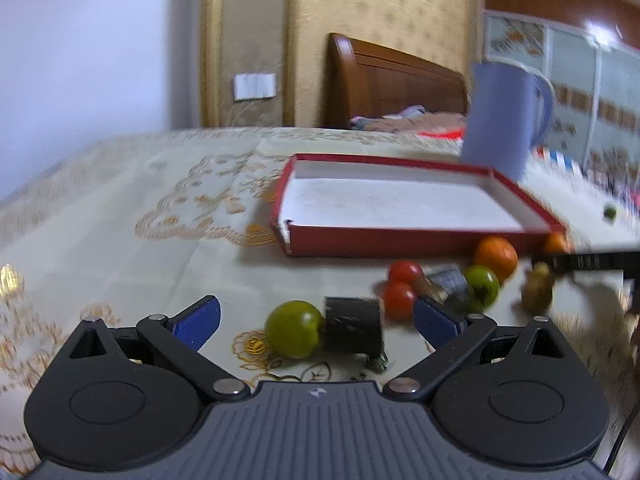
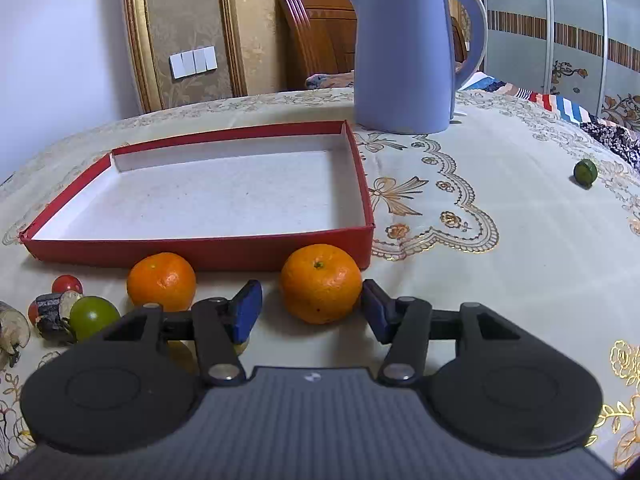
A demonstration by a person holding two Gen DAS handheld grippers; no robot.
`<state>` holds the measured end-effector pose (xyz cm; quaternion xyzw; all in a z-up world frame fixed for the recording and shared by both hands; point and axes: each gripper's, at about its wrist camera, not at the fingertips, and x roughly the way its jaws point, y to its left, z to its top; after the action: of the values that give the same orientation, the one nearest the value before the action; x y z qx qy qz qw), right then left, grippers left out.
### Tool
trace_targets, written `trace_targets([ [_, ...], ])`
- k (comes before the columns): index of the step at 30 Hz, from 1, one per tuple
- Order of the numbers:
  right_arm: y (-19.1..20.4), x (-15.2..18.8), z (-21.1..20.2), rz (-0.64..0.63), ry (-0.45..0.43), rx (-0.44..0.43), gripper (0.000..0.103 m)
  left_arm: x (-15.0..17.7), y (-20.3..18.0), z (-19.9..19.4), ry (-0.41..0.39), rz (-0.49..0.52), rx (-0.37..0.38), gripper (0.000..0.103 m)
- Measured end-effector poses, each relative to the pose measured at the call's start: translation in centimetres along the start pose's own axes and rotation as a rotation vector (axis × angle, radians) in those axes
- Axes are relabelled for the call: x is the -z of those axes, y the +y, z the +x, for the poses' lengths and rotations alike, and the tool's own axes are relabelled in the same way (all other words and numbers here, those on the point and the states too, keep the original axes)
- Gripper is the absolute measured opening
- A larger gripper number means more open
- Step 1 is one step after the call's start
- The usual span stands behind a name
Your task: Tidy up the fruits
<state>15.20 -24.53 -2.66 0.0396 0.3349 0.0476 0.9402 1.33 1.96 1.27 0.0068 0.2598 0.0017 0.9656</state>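
The right gripper [image 2: 312, 308] is held low and level over the table [image 2: 500, 280], pointing at the red tray [image 2: 200, 250]. Its blue pads stand apart on either side of an orange [image 2: 320, 283]; whether they touch the peel cannot be told. That orange sits just before the tray's front wall, near its right corner. A second orange [image 2: 161, 280] lies left of it, also close to the wall.

The left gripper [image 1: 316, 320] is likewise low, its pads wide apart and gripping nothing. Between them lie a green fruit [image 1: 294, 334] and a dark block [image 1: 354, 330], touching each other. Beyond are two red tomatoes [image 1: 402, 284], another green fruit [image 1: 482, 284] and a brownish fruit [image 1: 538, 290], blurred.

The table carries a cream cloth with gold embroidery. The tray's white floor is bare. A blue kettle [image 2: 404, 48] stands behind the tray's right rear corner. A small green fruit [image 2: 585, 173] lies alone toward the table's right edge. Behind are a wooden headboard [image 2: 316, 36], wall switches [image 2: 193, 62] and patterned wardrobe doors [image 2: 560, 32].
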Motion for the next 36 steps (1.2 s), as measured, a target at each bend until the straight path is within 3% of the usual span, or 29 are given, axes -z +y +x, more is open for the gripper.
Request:
trace_targets([
  [4,-0.1,0.0,0.0,0.005,-0.001,-0.004,0.052,0.1,-1.7,0.5,0.001,0.090,-0.056,0.103],
  [10,-0.1,0.0,0.0,0.009,-0.001,-0.007,0.053,0.4,-0.7,-0.4,-0.052,0.045,-0.056,0.103],
  [14,-0.1,0.0,0.0,0.008,-0.001,-0.007,0.053,0.7,0.0,-0.9,-0.045,0.001,-0.019,0.102],
  [18,-0.1,0.0,0.0,0.007,-0.001,-0.006,0.053,1.1,-0.9,-1.6,-0.061,0.067,0.076,0.103],
  [22,-0.1,0.0,0.0,0.008,-0.001,-0.007,0.053,1.3,-2.4,-1.1,-0.041,0.141,0.101,0.102],
  [29,-0.1,0.0,0.1,0.009,-0.001,-0.008,0.054,1.2,-3.6,-0.4,0.012,0.165,0.132,0.102],
  [31,-0.2,0.0,0.1,0.015,-0.003,-0.001,0.061,1.2,-3.9,-0.4,0.007,0.176,0.105,0.093],
  [33,-0.3,0.0,0.1,0.024,-0.002,-0.002,0.067,1.2,-3.9,-0.4,0.012,0.170,0.125,0.086],
  [36,-0.2,0.0,0.1,0.019,-0.001,0.001,0.067,1.2,-4.1,0.0,0.023,0.173,0.125,0.085],
])
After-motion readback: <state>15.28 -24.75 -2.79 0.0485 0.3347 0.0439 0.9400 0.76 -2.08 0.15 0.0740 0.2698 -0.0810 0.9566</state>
